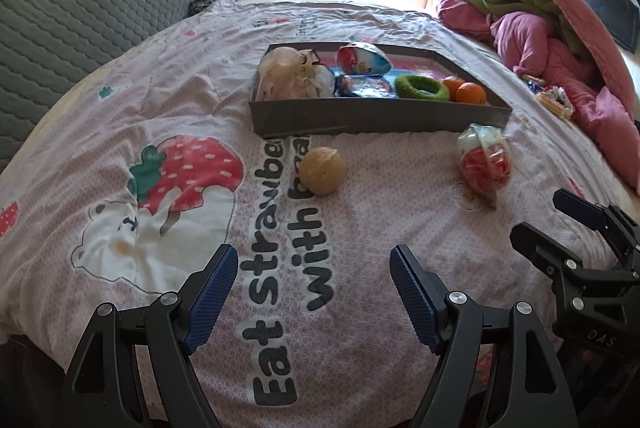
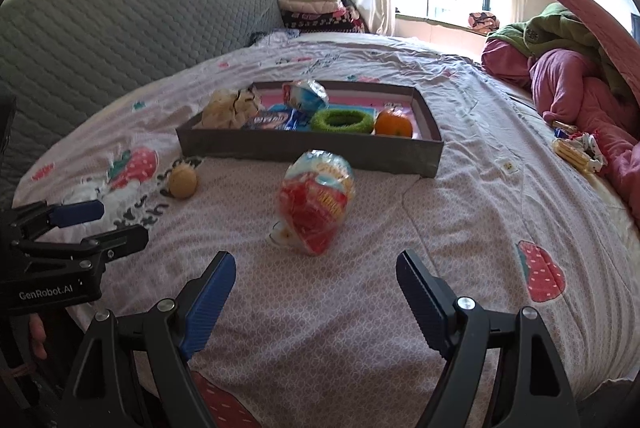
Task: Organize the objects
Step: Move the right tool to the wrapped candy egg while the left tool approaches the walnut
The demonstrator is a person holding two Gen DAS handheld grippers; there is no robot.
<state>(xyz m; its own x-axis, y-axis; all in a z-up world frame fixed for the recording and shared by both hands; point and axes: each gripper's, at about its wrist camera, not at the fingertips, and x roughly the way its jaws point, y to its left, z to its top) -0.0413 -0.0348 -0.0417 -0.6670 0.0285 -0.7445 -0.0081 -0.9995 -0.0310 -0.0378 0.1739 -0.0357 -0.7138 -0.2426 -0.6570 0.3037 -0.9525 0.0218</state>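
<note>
A grey cardboard tray [image 1: 376, 116] [image 2: 304, 150] lies on the bed and holds a crumpled beige bag [image 1: 282, 74], blue snack packets [image 1: 362, 84], a green ring [image 1: 422, 87] [image 2: 340, 120] and oranges [image 1: 470, 93] [image 2: 393, 123]. A tan ball [image 1: 322, 170] [image 2: 183, 181] and a red and white snack bag [image 1: 484, 160] [image 2: 316, 202] lie on the bedsheet in front of the tray. My left gripper [image 1: 312, 268] is open and empty, short of the ball. My right gripper [image 2: 316, 274] is open and empty, just short of the snack bag.
A pile of pink and green bedding [image 1: 552, 28] [image 2: 580, 68] lies at the right. Small packets [image 2: 578, 148] lie beside it. A grey quilted headboard [image 1: 80, 8] stands at the left. Each gripper shows in the other's view: the right one [image 1: 560, 224], the left one [image 2: 104, 224].
</note>
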